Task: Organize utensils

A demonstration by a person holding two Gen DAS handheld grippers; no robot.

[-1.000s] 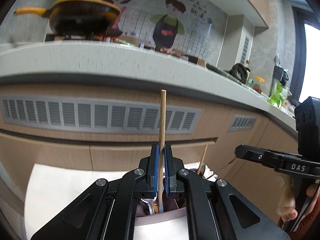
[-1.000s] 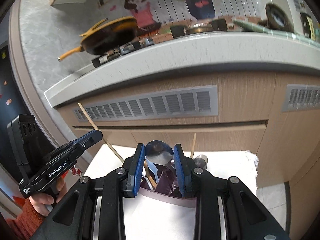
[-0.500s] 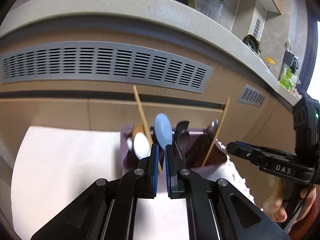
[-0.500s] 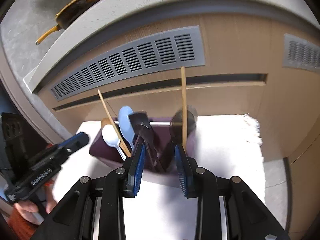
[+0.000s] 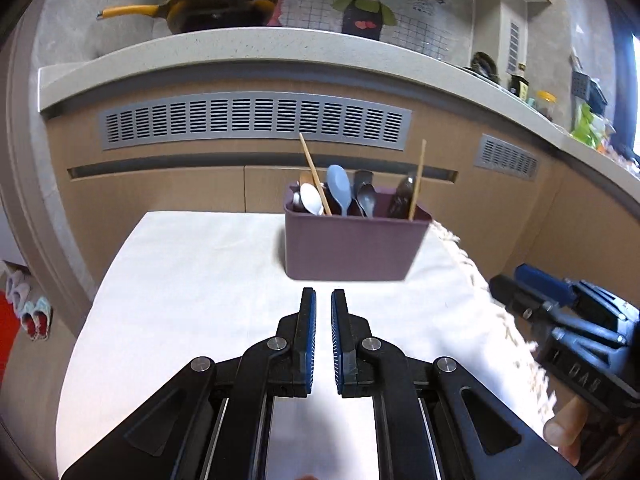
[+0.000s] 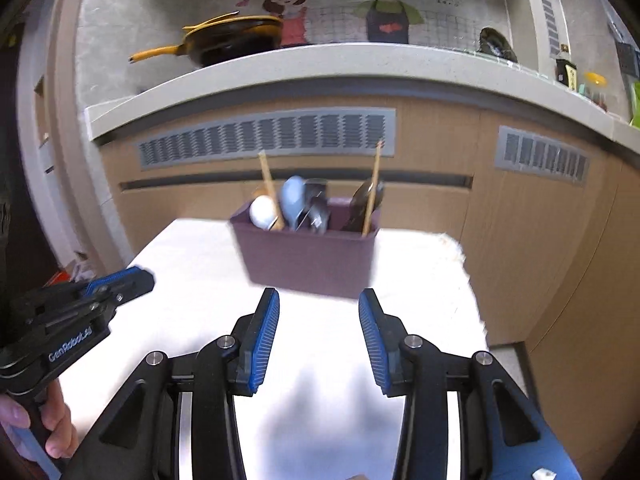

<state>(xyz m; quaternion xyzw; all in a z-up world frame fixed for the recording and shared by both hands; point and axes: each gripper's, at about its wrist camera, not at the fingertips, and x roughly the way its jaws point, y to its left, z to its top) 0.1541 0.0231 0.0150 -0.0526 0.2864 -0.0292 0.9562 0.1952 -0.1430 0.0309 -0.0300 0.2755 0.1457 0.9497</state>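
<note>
Standing utensils in purple caddy (image 5: 347, 246) on cloth (image 5: 192, 280)

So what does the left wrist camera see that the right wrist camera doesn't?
Only the left wrist view shows slippers on the floor and the right gripper from the side. Only the right wrist view shows the left gripper from the side, in a hand. Both share the purple utensil holder with spoons and chopsticks, the white cloth and the yellow pan.
</note>
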